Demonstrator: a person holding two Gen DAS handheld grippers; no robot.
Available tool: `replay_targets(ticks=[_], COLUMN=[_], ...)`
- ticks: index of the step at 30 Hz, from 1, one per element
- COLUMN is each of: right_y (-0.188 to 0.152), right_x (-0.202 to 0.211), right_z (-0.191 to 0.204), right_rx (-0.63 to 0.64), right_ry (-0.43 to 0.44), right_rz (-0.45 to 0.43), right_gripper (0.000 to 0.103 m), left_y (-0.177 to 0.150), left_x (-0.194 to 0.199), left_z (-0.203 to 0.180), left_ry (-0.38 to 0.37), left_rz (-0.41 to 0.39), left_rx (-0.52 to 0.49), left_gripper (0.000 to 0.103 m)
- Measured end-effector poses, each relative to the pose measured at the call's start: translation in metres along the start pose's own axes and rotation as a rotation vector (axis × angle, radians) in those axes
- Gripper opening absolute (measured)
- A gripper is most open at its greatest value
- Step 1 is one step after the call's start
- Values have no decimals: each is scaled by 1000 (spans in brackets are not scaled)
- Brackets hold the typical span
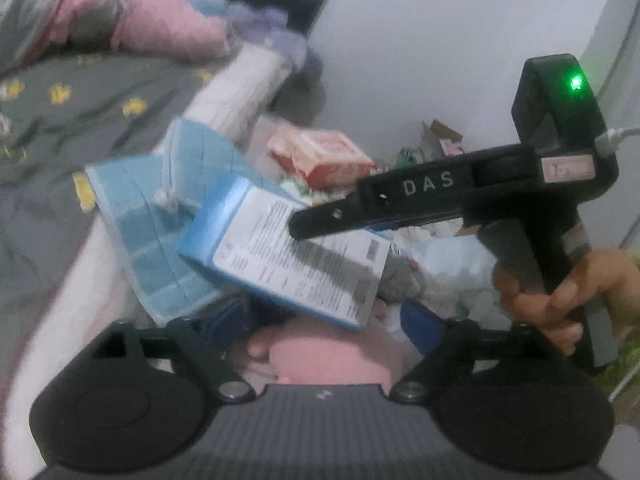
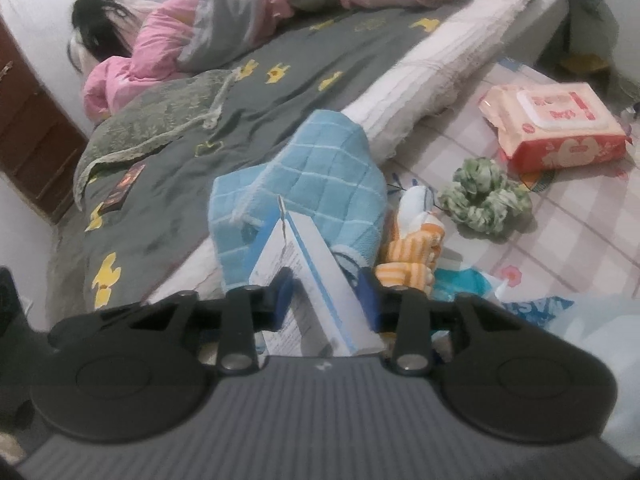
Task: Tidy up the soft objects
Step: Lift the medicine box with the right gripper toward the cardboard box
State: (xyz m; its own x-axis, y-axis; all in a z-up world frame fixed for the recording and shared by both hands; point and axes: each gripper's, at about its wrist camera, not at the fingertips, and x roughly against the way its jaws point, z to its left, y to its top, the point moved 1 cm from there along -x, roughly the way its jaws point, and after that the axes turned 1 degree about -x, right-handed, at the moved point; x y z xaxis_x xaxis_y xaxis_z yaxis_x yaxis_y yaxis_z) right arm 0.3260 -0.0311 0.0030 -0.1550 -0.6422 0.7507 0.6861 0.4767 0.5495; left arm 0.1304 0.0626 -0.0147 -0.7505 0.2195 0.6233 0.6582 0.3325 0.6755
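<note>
One blue checked towel (image 2: pixel 316 168) draped against the bed edge (image 2: pixel 432 76). One white-and-blue box (image 2: pixel 320 280) between right gripper (image 2: pixel 326 296) jaws, grip uncertain. Left gripper (image 1: pixel 324 320) spread wide, empty. One wipes pack (image 2: pixel 556 128), one green scrunchie (image 2: pixel 486 196) on floor.

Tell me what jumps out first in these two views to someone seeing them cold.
The blue-and-white box sits between the right gripper's fingers, and a blue checked towel is bunched up just behind it by the bed edge. On the floor mat to the right lie a pink wipes pack and a green scrunchie. A pink quilt is heaped across the far side of the grey bed.
</note>
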Motion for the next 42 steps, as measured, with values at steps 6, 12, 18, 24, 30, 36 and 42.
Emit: replay_targets(ticks=[6,12,18,24,30,36,42], right_y=[0,-9,-16,-24,-48,-92,-136], right_x=[-15,-6,31,85,149,222,275], right_z=[9,16,26,32,8,-45,-117], right_rx=[10,-3,-32,-30,-88,-206,-359], right_ry=[-9,-13,37,47,32,-40,-118], right_rz=[41,71,-2,-107,-212,-325,-403], right_gripper=[62,50,47,47,47,47,47], left_y=[8,9,12,18,26,28,28], left_x=[-21,-11,21,49,48,15,-46], left_z=[6,4,-19,-62,-123,-198,-261], left_ry=[-10,-3,-3,0,-66,-184,-266], left_rz=[29,-4,-65,-131,-148,-100,10], left_rx=[35,36,-28,-141,-275,-411,-479], left_gripper=[85,83,83,83,83,84,84])
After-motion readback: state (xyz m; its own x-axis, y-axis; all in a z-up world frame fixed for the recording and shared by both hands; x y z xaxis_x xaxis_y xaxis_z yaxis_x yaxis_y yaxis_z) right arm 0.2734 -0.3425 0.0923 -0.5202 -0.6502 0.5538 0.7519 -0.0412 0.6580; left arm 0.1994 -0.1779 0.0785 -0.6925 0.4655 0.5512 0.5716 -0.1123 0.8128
